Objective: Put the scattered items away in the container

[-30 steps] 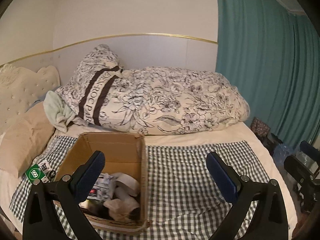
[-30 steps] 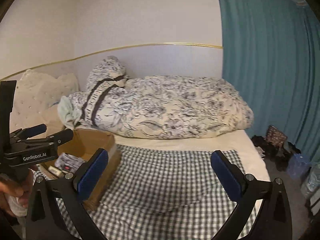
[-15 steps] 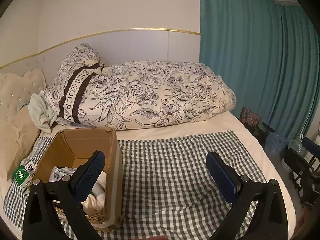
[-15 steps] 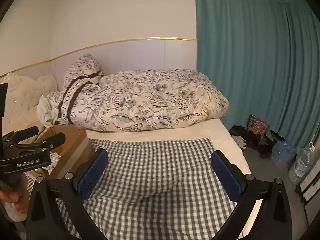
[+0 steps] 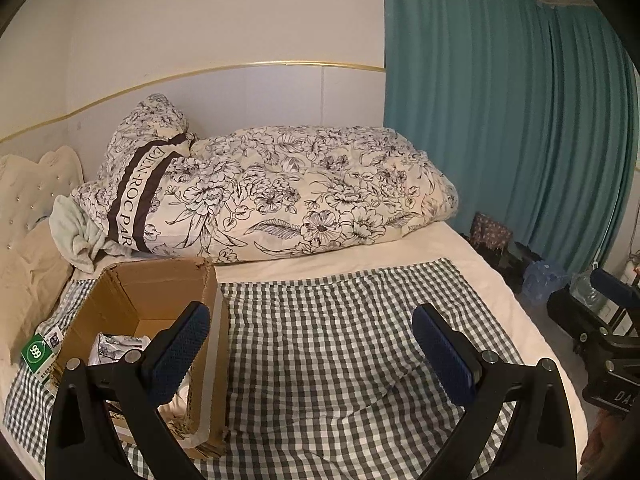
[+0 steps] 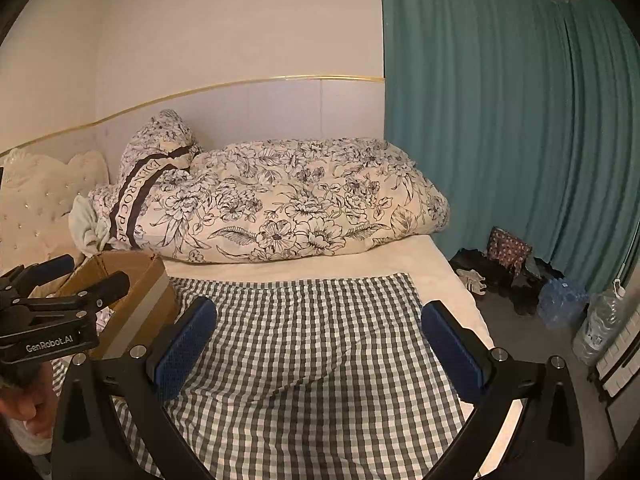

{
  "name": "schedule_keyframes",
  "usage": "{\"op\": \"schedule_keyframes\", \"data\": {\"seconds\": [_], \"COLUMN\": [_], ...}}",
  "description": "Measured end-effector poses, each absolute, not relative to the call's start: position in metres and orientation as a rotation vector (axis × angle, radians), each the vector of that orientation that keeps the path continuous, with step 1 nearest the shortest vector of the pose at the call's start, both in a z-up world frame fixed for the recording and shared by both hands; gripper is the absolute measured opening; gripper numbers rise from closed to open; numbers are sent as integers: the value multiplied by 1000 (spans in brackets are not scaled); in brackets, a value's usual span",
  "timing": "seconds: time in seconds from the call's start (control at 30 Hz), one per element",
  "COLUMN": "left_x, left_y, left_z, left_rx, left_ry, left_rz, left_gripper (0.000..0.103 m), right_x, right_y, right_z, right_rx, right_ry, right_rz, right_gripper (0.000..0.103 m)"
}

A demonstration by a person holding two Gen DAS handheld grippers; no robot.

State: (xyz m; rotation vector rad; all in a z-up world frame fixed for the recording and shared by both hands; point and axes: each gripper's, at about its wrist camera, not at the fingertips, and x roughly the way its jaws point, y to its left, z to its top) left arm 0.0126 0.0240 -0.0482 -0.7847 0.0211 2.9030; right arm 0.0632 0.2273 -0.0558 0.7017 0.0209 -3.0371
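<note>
An open cardboard box (image 5: 168,280) stands on the checked cloth (image 5: 340,340) on the bed, at the left; it also shows in the right wrist view (image 6: 136,280). Inside it lie a white printed packet (image 5: 116,346) and other items, partly hidden by my left finger. A green "999" box (image 5: 38,354) lies on the cloth outside the cardboard box, to its left. My left gripper (image 5: 316,346) is open and empty, above the cloth beside the box. My right gripper (image 6: 320,340) is open and empty over the cloth. The left gripper shows from the side in the right wrist view (image 6: 64,280).
A rolled floral duvet (image 5: 280,200) and pillow lie along the far side of the bed. A padded headboard (image 5: 32,188) is at the left. Teal curtains (image 5: 500,120) hang at the right. Bags, shoes and water bottles (image 6: 560,304) sit on the floor right of the bed.
Both grippers pulled back and swung right, away from over the box. The box now sits further left in both views. Both stay open and empty.
</note>
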Motion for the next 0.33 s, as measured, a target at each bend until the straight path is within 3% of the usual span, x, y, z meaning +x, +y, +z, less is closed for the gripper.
{"op": "schedule_keyframes", "data": {"seconds": [0.33], "left_x": [10], "left_y": [24], "left_z": [-49], "left_rx": [-804], "left_ry": [13], "left_rz": [2898], "left_gripper": [103], "right_x": [60], "right_y": [230], "right_z": [-58], "right_rx": [719], "right_ry": [-10], "right_rz": [-3035], "right_gripper": [103]}}
